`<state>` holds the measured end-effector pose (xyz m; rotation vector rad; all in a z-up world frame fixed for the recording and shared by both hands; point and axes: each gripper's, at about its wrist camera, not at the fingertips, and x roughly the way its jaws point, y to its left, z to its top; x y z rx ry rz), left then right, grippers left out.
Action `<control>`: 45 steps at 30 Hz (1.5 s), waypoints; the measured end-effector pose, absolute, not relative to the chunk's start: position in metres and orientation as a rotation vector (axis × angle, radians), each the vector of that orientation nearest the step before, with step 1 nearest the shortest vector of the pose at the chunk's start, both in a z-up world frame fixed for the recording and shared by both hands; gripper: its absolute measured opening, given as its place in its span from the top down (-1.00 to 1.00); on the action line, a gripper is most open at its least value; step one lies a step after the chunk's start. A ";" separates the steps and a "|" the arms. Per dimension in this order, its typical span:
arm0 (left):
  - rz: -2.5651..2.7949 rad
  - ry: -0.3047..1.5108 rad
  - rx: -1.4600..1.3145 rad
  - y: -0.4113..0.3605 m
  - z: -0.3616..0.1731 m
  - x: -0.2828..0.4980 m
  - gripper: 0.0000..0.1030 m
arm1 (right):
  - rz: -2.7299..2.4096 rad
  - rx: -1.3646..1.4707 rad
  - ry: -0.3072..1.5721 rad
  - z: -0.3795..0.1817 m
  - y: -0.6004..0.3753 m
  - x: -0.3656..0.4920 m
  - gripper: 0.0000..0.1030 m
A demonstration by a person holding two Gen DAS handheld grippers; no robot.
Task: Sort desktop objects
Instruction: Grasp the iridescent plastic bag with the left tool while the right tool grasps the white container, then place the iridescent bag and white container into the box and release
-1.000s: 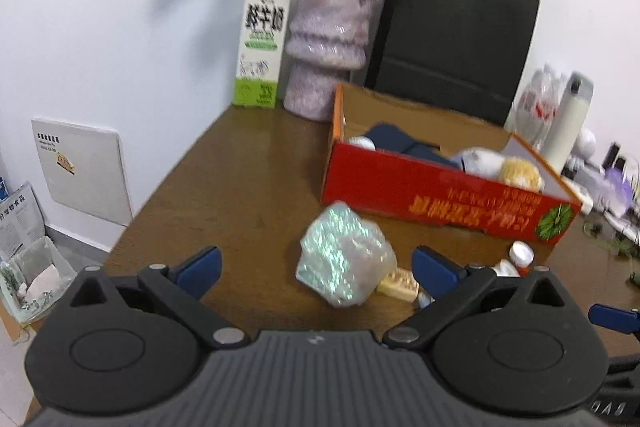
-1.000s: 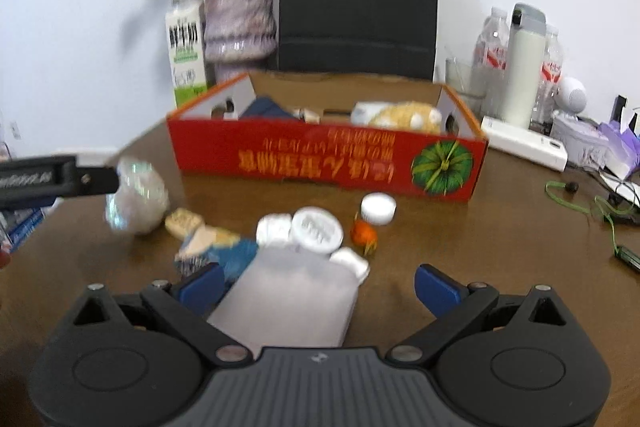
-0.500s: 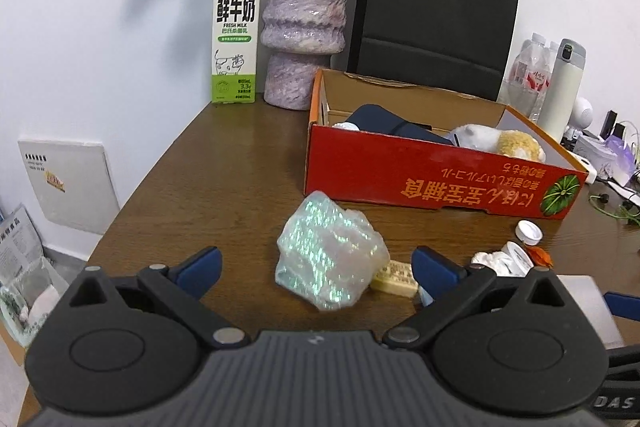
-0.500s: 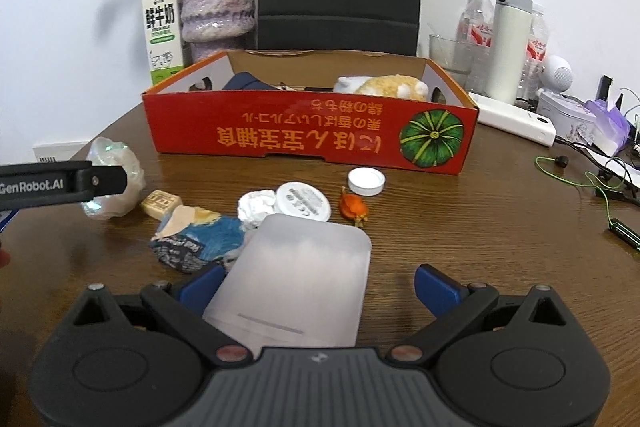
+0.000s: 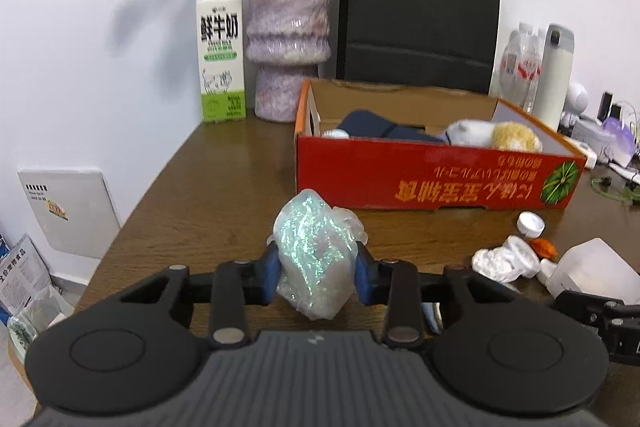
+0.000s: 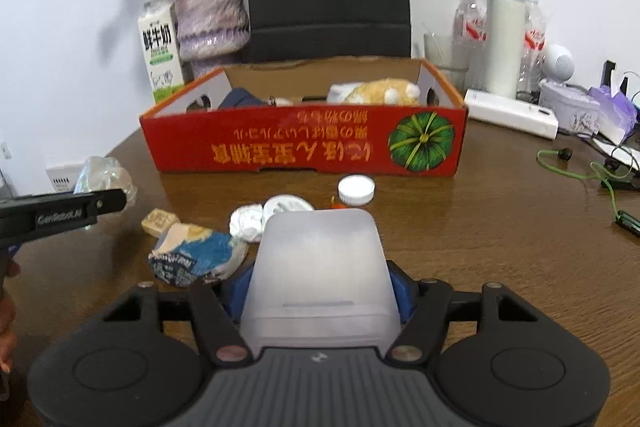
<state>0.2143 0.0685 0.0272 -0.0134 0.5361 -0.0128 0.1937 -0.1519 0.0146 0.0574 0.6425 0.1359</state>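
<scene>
On the brown table (image 6: 500,247), in front of the red cardboard box (image 6: 304,147), both claws have just been closing, each with a thing between its jaws. The left gripper (image 5: 316,273) now pinches the crumpled iridescent wrap (image 5: 316,251) narrowly, blue pads pressed into its sides. The right gripper (image 6: 320,291) clamps the frosted plastic container (image 6: 320,259) at a middling width, pads against both walls. The step in hand looks like the grasp itself, two loose items seized at once; the next move likely calls for lifting each clear of the litter and carrying it toward twelve o'clock, over the box's front wall, with care because the wrap is soft and may slip. From the right wrist, the left gripper's finger enters at nine o'clock, and the scraps near the container show plainly: a blue torn wrapper (image 6: 196,257) at ten o'clock, a small tan block (image 6: 159,222), a foil ball (image 6: 246,223), a round lid (image 6: 288,207) and a white cap (image 6: 356,189) near twelve. The left wrist hides most of these but alone shows the wrap squeezed between the pads, and the box's dark cloth (image 5: 372,125) beside a plush toy (image 5: 496,135).
</scene>
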 end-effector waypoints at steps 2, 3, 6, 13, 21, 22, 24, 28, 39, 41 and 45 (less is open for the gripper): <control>-0.003 0.512 -0.022 0.069 0.031 0.209 0.29 | 0.135 0.065 0.628 0.017 -0.154 0.192 -0.26; -0.005 0.501 -0.027 0.069 0.033 0.207 0.29 | 0.136 0.071 0.621 0.018 -0.156 0.191 -0.25; -0.007 0.487 -0.037 0.069 0.036 0.203 0.29 | 0.135 0.090 0.592 0.023 -0.161 0.189 -0.25; -0.033 0.423 -0.050 0.059 0.060 0.198 0.29 | 0.166 0.086 0.465 0.058 -0.172 0.191 -0.25; -0.063 0.317 -0.072 0.030 0.098 0.242 0.29 | 0.204 0.075 0.353 0.100 -0.164 0.254 -0.26; -0.062 0.310 -0.089 0.028 0.099 0.250 0.29 | 0.207 0.087 0.345 0.101 -0.163 0.262 -0.26; -0.062 0.301 -0.128 0.027 0.101 0.269 0.29 | 0.213 0.115 0.332 0.101 -0.163 0.283 -0.26; -0.046 0.293 -0.101 0.029 0.102 0.311 0.29 | 0.222 0.109 0.348 0.091 -0.160 0.329 -0.25; -0.035 0.410 -0.067 0.034 0.070 0.403 0.24 | 0.266 0.070 0.488 0.063 -0.140 0.431 -0.26; -0.022 0.436 -0.056 0.034 0.064 0.409 0.03 | 0.268 0.057 0.508 0.058 -0.137 0.436 -0.26; 0.055 0.425 -0.037 0.037 0.062 0.408 -0.76 | 0.236 0.035 0.511 0.055 -0.138 0.433 -0.60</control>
